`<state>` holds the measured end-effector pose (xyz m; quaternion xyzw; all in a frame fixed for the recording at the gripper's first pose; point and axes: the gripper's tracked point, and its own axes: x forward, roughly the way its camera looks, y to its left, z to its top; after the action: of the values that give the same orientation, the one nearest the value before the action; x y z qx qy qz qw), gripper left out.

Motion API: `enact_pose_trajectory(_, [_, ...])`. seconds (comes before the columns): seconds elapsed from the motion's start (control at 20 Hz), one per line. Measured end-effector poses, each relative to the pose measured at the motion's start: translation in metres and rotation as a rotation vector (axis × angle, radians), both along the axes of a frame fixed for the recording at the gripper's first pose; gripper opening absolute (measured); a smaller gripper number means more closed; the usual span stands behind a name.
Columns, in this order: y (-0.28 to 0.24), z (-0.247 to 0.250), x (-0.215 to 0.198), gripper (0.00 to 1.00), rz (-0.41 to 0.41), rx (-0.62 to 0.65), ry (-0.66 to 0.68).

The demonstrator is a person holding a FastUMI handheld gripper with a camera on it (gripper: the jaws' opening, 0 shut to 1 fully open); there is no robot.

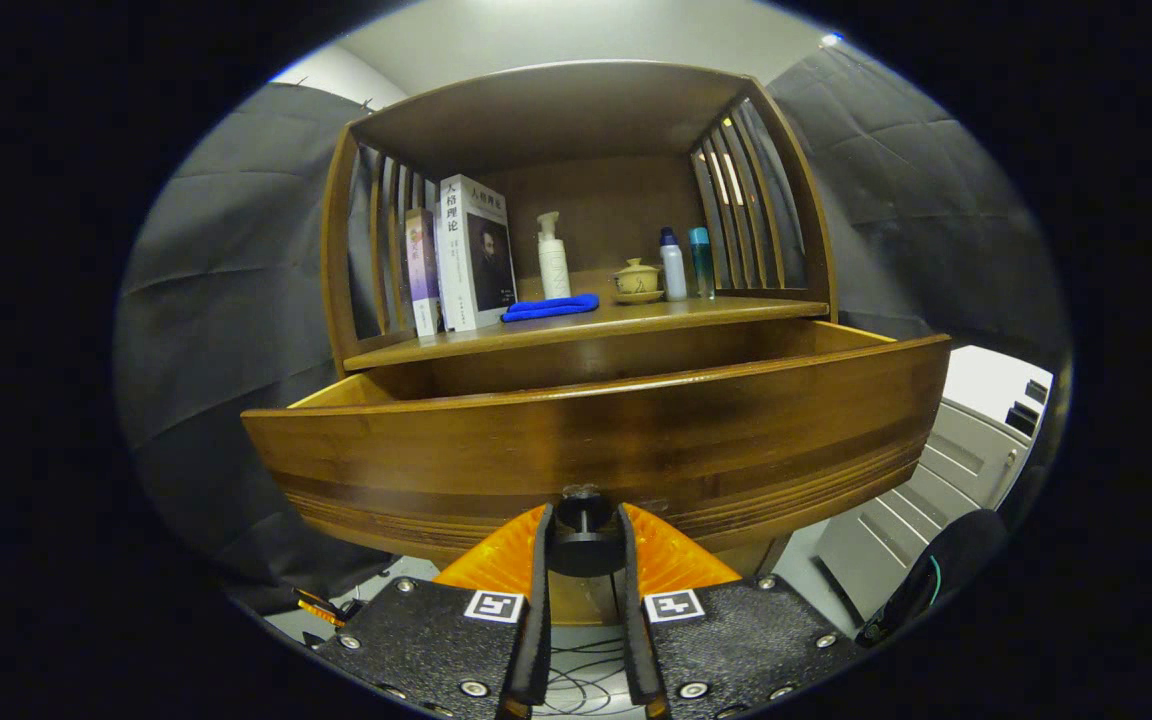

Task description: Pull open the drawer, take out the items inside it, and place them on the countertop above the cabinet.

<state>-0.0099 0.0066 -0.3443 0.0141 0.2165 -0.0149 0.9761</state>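
The drawer front is hiding its inside; the claw is squeezing narrow on the knob.

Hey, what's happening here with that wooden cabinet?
A hand-held gripper is shut on the dark knob of the wooden drawer, which stands pulled out from the cabinet. On the countertop above sit books, a blue cloth, a pump bottle, a lidded cup and two small bottles. The drawer's inside is hidden.

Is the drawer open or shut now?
Open. The drawer front stands well out from the cabinet, its side walls showing. The hand-held gripper is closed on the knob.
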Motion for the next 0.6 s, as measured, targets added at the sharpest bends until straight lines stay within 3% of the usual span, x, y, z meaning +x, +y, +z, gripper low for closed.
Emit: enact_pose_trajectory(0.6, [0.004, 0.000, -0.020, 0.30, 0.068, -0.007, 0.033])
